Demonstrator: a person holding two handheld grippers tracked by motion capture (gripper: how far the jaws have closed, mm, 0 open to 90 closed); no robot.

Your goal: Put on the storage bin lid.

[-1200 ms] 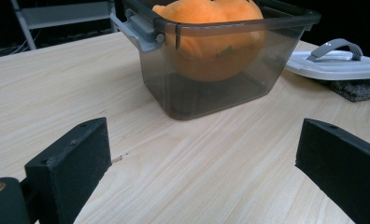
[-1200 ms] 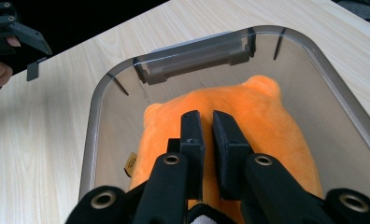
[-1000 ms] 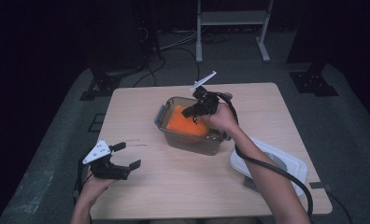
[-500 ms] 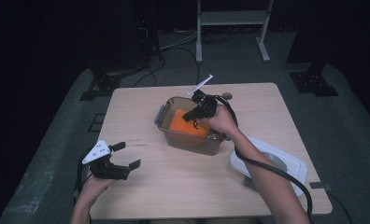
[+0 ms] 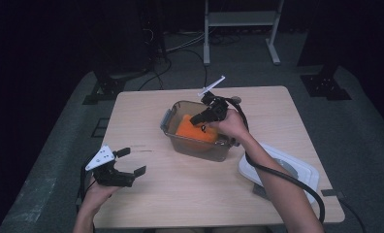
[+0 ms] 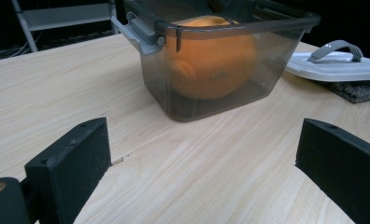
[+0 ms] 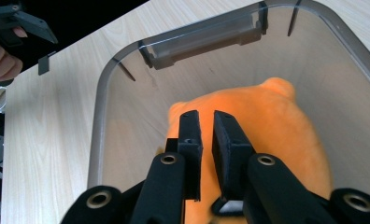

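Observation:
An orange plush toy (image 5: 187,130) lies inside a clear grey plastic container (image 5: 200,150) at the middle of the table. My right gripper (image 5: 196,120) reaches down into the container from the right. In the right gripper view its jaws stand nearly together, pinching the top of the plush toy (image 7: 276,121); my right gripper (image 7: 204,114) is inside the container's rim (image 7: 99,130). My left gripper (image 5: 132,161) rests open near the table's front left, well apart from the container. Between the wide jaws of my left gripper (image 6: 206,154), I look at the container (image 6: 276,51) and the toy (image 6: 211,65).
The container's white lid (image 5: 282,162) lies on a dark mat (image 5: 260,189) at the table's right front. In the left gripper view the lid (image 6: 332,65) is right of the container. The wooden table (image 5: 180,194) is bare in front of the container. A metal stand (image 5: 238,19) stands beyond the table.
The right gripper and the orange toy have sunk slightly lower into the container. The left gripper has stayed where it was.

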